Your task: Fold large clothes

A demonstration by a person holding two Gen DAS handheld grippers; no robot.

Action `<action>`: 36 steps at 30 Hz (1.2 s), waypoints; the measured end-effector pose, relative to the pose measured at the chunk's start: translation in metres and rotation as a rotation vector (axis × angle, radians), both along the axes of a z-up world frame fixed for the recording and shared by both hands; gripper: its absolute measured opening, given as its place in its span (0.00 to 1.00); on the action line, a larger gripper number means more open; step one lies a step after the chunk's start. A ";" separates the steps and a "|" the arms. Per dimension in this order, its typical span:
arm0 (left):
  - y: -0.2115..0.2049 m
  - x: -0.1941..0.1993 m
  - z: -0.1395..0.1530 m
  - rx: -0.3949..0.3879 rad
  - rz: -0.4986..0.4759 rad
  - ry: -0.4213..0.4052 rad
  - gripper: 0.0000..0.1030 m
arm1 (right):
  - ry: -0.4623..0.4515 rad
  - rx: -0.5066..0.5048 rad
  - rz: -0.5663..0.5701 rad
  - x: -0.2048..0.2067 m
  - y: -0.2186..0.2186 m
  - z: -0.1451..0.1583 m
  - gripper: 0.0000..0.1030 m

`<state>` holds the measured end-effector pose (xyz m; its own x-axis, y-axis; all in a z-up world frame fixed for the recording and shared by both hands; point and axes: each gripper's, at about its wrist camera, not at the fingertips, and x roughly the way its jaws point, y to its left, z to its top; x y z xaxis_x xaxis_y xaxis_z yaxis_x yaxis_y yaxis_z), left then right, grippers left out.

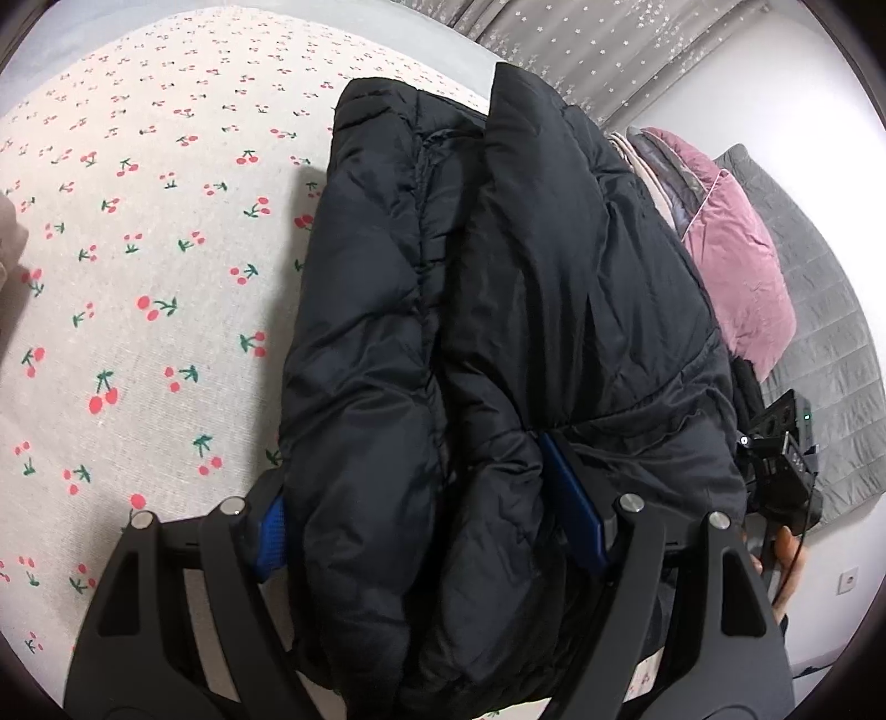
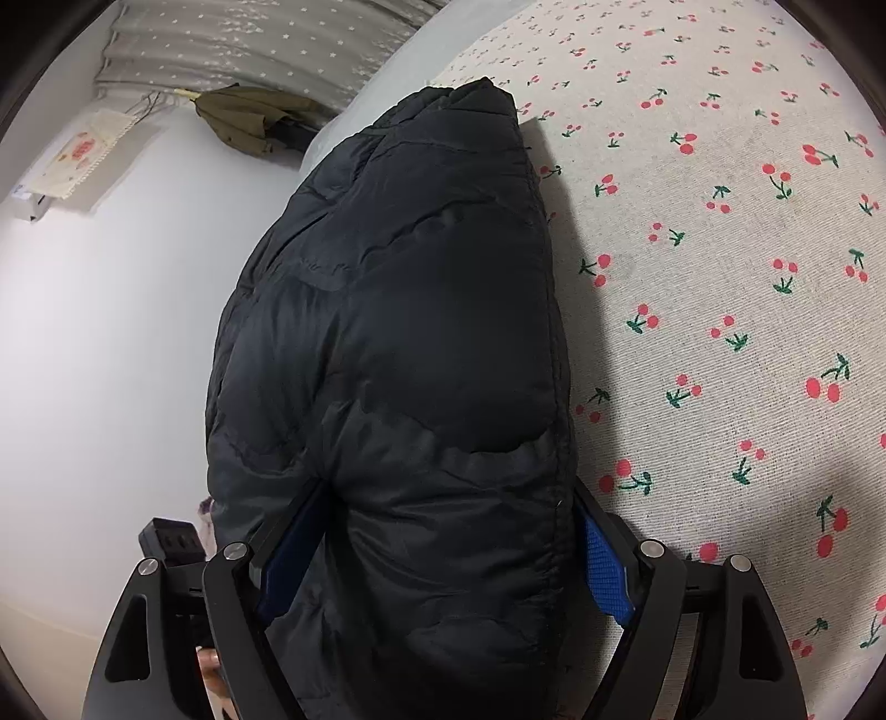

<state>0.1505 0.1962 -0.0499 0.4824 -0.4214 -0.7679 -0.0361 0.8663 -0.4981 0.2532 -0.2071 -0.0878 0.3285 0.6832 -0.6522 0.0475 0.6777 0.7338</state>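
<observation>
A black puffer jacket (image 1: 498, 310) is bunched in thick folds and held up over the bed with the cherry-print sheet (image 1: 138, 221). My left gripper (image 1: 421, 498) is shut on a fat wad of the jacket; its blue pads (image 1: 570, 498) press into the padding from both sides. My right gripper (image 2: 443, 531) is shut on another thick part of the same jacket (image 2: 398, 332), with its blue pads (image 2: 603, 565) squeezing the hem. The other gripper's body (image 1: 781, 459) shows at the right edge of the left wrist view.
Folded pink and grey bedding (image 1: 736, 260) and a grey quilt (image 1: 819, 343) lie to the right. Grey star-print curtains (image 1: 609, 50) hang behind. An olive garment (image 2: 249, 116) hangs on the white wall (image 2: 111, 332). The cherry sheet (image 2: 720, 277) spreads to the right.
</observation>
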 end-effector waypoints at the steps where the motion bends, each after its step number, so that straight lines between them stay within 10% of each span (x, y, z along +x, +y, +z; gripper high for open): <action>1: -0.002 0.001 0.000 0.006 0.000 0.001 0.77 | -0.003 -0.004 0.002 -0.001 0.001 -0.001 0.81; 23: -0.033 0.007 0.022 0.201 0.023 -0.092 0.19 | -0.170 -0.241 0.049 -0.014 0.039 0.034 0.40; 36: -0.031 0.008 0.042 0.247 0.033 -0.149 0.15 | -0.377 -0.557 0.112 -0.039 0.081 0.071 0.27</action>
